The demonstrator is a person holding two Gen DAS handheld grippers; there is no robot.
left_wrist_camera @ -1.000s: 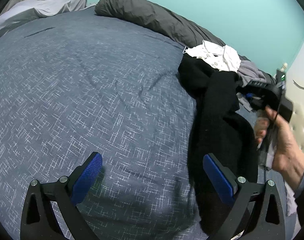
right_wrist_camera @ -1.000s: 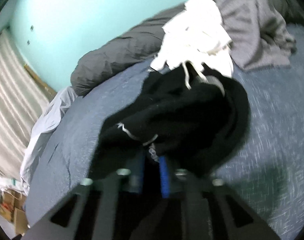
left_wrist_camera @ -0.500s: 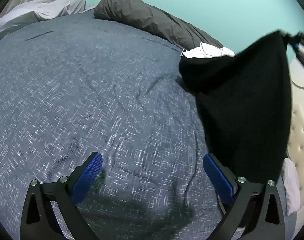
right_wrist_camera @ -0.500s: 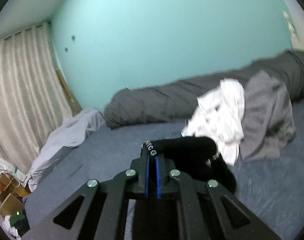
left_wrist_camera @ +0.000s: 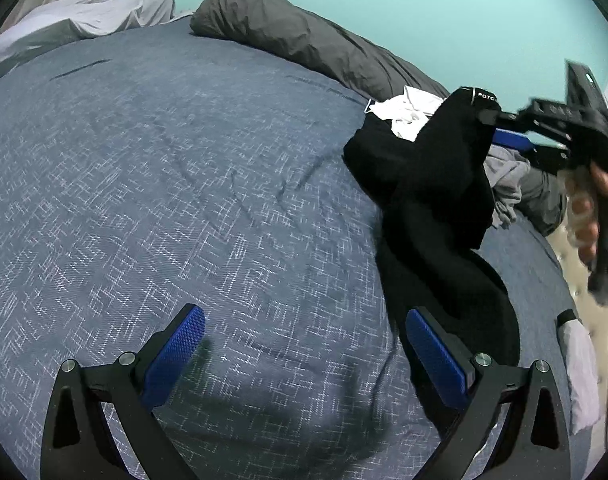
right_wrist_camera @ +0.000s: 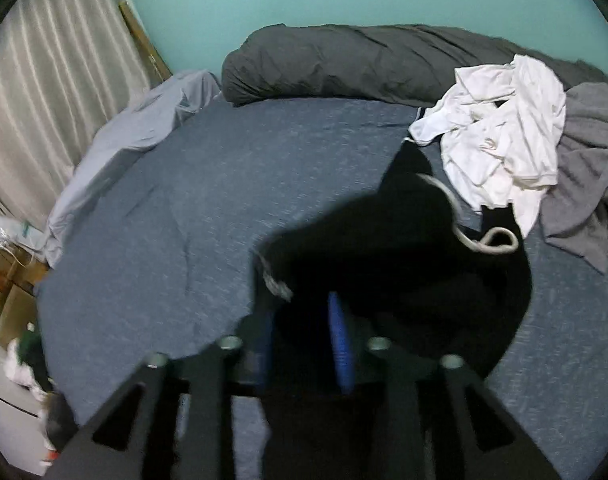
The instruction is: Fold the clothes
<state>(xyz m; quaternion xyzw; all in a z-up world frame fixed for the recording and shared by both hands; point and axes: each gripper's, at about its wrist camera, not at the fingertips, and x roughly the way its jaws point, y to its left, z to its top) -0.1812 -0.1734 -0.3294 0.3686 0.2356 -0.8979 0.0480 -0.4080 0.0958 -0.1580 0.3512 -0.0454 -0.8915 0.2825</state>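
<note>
A teal wall backs a wide bed [left_wrist_camera: 152, 184] spread with a blue-grey cover flecked in a pale woven crosshatch, lightly creased. At the far left a pale sheet [left_wrist_camera: 84, 20] lies bunched by the curtain [right_wrist_camera: 52, 80], and a dark grey rolled duvet [left_wrist_camera: 304, 40] runs along the wall.

The left gripper [left_wrist_camera: 304, 352] hangs over the bare cover with its blue ribbed pads spread wide, holding nothing. To its right the black garment [left_wrist_camera: 435, 184] — soft, matte, a pale drawstring [right_wrist_camera: 483, 236] looping off it — droops in a slack twist from the right gripper [left_wrist_camera: 499, 128], whose jaws are pinched on its waistband edge. Half a second ago that cloth was hoisted high and stretched taut near the wall; now it has come down, and its lower part appears to trail onto the cover beside the left gripper's right finger. Judging by that, the piece is being brought from the pile to open bed for laying flat; no fold shows in it.

Behind it sit the rest of the clothes: a crumpled white garment [right_wrist_camera: 499, 128], thin and creased, and further right a heavier grey garment [right_wrist_camera: 587, 168] in a heap.
</note>
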